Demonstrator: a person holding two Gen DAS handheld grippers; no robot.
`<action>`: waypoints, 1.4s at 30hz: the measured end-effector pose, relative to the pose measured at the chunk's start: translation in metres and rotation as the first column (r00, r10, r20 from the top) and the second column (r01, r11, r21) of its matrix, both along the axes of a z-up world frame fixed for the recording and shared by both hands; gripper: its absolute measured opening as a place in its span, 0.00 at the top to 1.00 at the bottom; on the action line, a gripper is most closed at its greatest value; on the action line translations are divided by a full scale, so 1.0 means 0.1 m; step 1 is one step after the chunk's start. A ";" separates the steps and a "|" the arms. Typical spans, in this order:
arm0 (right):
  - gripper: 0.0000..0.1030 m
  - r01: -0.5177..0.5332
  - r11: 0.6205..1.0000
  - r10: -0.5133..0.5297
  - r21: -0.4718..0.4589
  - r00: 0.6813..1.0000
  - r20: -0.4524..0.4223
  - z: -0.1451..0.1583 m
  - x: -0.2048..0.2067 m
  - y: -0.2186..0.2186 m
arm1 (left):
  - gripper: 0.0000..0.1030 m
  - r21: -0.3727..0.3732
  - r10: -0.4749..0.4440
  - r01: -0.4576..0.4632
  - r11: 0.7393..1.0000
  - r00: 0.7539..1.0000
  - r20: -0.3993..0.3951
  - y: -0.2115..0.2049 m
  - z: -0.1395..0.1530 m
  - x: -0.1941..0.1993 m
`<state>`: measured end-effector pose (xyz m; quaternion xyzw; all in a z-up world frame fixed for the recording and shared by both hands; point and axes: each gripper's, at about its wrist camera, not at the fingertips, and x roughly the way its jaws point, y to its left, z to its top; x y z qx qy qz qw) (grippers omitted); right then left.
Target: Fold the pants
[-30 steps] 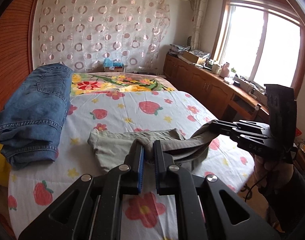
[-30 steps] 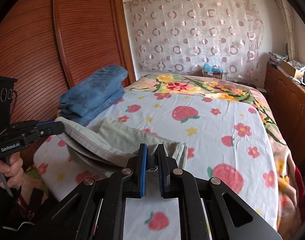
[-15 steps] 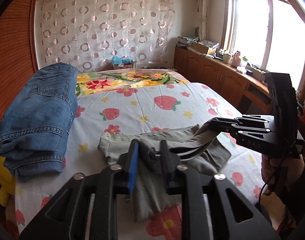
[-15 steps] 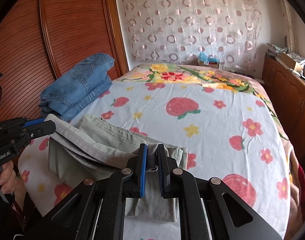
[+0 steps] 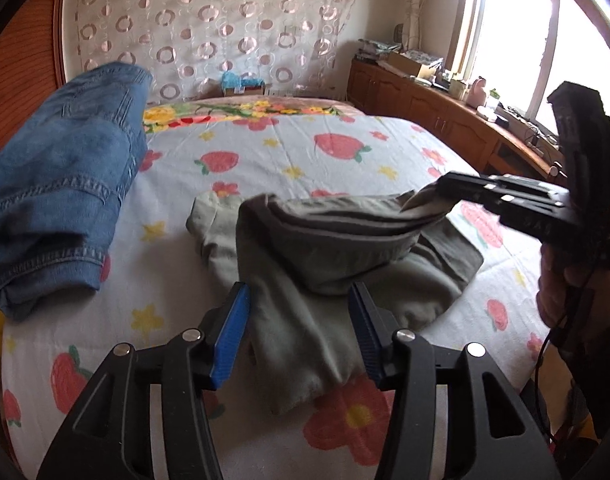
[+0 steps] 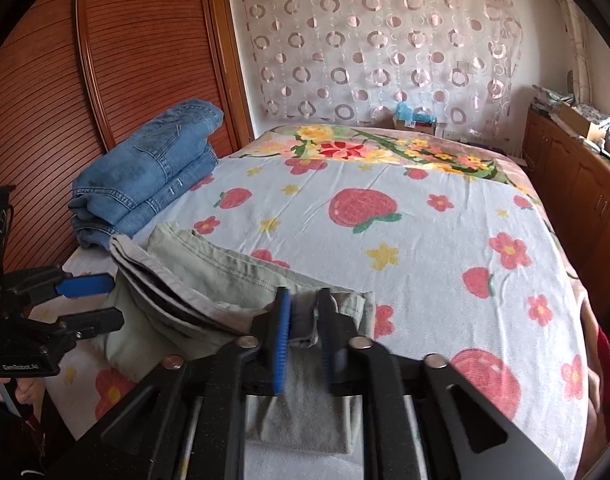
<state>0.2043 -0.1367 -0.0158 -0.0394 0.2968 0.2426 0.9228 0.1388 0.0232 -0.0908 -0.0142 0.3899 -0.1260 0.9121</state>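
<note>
Left hand-held gripper [image 5: 299, 332]: jaws spread wide, holding nothing, poised over the olive pants [image 5: 325, 264]. Right hand-held gripper [image 6: 303, 334]: pinching a bunched edge of the pants, which lie partly folded on the bed [image 6: 425, 216]. Fabric appears soft, light and limp; best gripped at layered hems. Beyond: folded jeans [image 6: 153, 176].

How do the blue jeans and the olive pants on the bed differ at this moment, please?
The blue jeans are denim, folded into a neat stack at the bed's left edge, untouched by either gripper. The olive pants are thinner grey-green cloth, only partly folded and rumpled near the bed's foot; the right gripper pinches one end, while the left gripper stands open over them. Both lie on the strawberry sheet.
</note>
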 end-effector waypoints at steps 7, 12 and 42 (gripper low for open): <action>0.77 -0.009 1.000 0.009 -0.004 0.999 -0.033 -0.06 -0.19 -0.22 | 0.49 -0.017 0.025 -0.026 1.000 0.998 -0.050 0.08 -0.15 0.00; 0.77 -0.041 0.999 0.037 -0.030 0.993 -0.114 -0.25 -0.30 -0.27 | 0.49 -0.012 0.031 -0.032 0.999 0.997 -0.070 0.07 -0.24 0.00; 0.98 -0.049 0.996 0.038 -0.077 0.991 -0.130 -0.32 -0.39 -0.26 | 0.28 0.007 0.068 -0.067 0.998 0.995 -0.074 0.09 -0.24 -0.07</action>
